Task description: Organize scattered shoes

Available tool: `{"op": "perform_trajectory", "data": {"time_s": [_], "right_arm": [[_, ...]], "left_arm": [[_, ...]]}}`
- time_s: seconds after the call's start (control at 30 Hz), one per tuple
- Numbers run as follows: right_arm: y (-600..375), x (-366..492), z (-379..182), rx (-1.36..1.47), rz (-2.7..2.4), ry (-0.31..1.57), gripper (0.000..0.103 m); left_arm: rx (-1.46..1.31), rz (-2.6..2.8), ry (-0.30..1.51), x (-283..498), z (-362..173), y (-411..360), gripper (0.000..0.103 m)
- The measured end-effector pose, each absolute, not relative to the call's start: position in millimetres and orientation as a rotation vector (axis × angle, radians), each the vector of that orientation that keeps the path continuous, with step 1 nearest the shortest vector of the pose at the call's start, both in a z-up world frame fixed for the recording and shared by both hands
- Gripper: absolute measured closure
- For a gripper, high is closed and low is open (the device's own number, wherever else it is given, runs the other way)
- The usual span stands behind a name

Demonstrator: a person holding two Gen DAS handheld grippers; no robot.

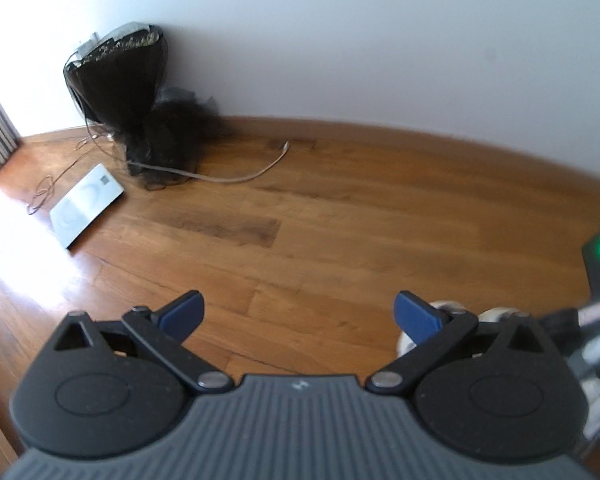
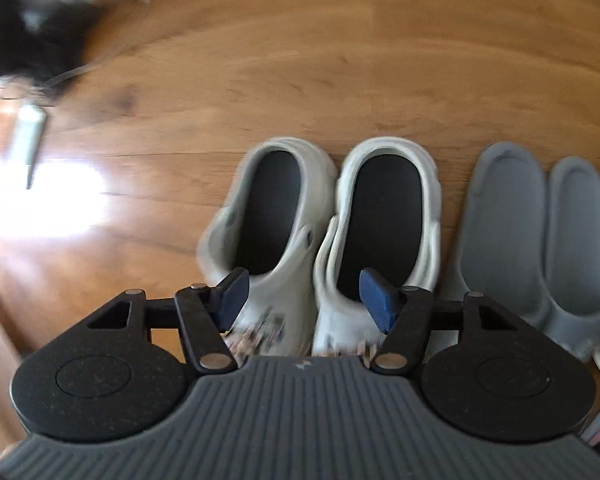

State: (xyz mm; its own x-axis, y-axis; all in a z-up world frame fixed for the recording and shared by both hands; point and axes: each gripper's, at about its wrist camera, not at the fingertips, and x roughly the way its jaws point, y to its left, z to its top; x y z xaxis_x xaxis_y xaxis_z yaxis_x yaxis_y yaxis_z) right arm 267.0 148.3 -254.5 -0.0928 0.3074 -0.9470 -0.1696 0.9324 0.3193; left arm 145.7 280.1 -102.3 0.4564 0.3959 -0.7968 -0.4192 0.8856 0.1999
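— Wooden floor point(image 2: 340, 60) all round, honey-coloured planks. Where are the shoes on it?

— Lined up side by side along the near part of the floor in the right wrist view. White clogs point(image 2: 320, 232) with dark insoles sit together, their sides touching, and just beside them to the right lies a pair of grey slides point(image 2: 540, 232), also touching each other. A sliver of another pale shoe shows at the right edge; too little to tell more.

— And the right gripper point(image 2: 302, 296)?

— It hangs over the toe ends of the white clogs, fingers spread wide, holding nothing. One blue pad is above each clog.

— The left one?

— The left gripper point(image 1: 298, 314) is likewise spread wide and empty, above bare boards. Part of a white clog peeks past its right finger.

— Anything in the way?

— Nothing between the fingers and the floor. Farther off, against the white wall point(image 1: 380, 40), stands a black bundle of netted fabric point(image 1: 132, 92), with a pale cable point(image 1: 236, 176) trailing from it across the planks. A flat white scale point(image 1: 86, 208) lies near it, beside a glaring patch of sunlight at the left edge.
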Motion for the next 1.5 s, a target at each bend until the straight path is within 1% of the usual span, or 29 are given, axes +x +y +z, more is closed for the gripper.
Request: {"op": "perform_trajectory", "data": {"time_s": [0.03,0.1,0.13,0.2,0.27,0.4,0.47,0.53,0.73,0.77,0.8,0.9,1.0,1.07,1.13,1.17,1.2,1.23,1.27,1.33,1.43,1.5], "right_arm": [[152,266,-263,0.105,0.392,1.630,0.043],[160,264,-279,0.098,0.377,1.659,0.050],[165,263,-287,0.095,0.369,1.673,0.050],[173,261,-303,0.088,0.354,1.701,0.049],[179,258,-315,0.080,0.343,1.719,0.046],[185,248,-314,0.032,0.358,1.696,0.041],[191,242,-311,-0.011,0.361,1.682,0.040],[194,236,-310,-0.055,0.357,1.661,0.043],[189,222,-303,-0.082,0.325,1.607,0.061],[187,219,-300,-0.082,0.323,1.597,0.067],[186,217,-298,-0.085,0.320,1.588,0.070],[177,213,-293,-0.056,0.293,1.564,0.075],[172,211,-292,-0.037,0.287,1.563,0.075],[171,212,-292,-0.035,0.297,1.576,0.074],[174,216,-296,-0.036,0.319,1.599,0.070],[173,219,-298,-0.029,0.331,1.609,0.065],[171,223,-300,-0.014,0.345,1.618,0.057],[168,227,-301,0.001,0.358,1.626,0.053],[168,229,-302,0.001,0.374,1.630,0.046],[172,228,-303,-0.024,0.404,1.626,0.045],[175,227,-303,-0.034,0.400,1.612,0.044],[178,227,-304,-0.044,0.386,1.604,0.046]], "left_arm": [[-0.044,0.496,0.986,148,-108,279,0.001],[-0.071,0.476,1.001,150,-114,276,0.001],[-0.082,0.464,1.007,149,-114,274,0.001],[-0.094,0.462,1.003,147,-110,271,0.001],[-0.117,0.461,0.984,142,-105,272,0.001],[-0.159,0.463,0.928,134,-94,283,0.001],[-0.157,0.457,0.889,132,-91,282,0.001],[-0.152,0.446,0.866,135,-93,279,0.001],[-0.121,0.398,0.814,140,-92,264,0.001],[-0.112,0.394,0.811,141,-93,263,0.001],[-0.101,0.395,0.809,143,-95,262,0.001],[-0.079,0.399,0.809,146,-99,261,0.001],[-0.088,0.402,0.842,150,-107,264,0.001],[-0.119,0.386,0.914,155,-117,267,0.001],[-0.245,0.285,1.017,160,-130,274,0.001],[-0.314,0.237,1.059,162,-136,278,0.001],[-0.420,0.176,1.121,163,-147,283,0.001],[-0.504,0.130,1.179,165,-157,286,0.001],[-0.533,0.108,1.214,165,-163,286,0.001],[-0.530,0.085,1.281,165,-173,283,0.001],[-0.480,0.114,1.308,163,-176,280,0.001],[-0.451,0.144,1.309,161,-176,279,0.001]]}}
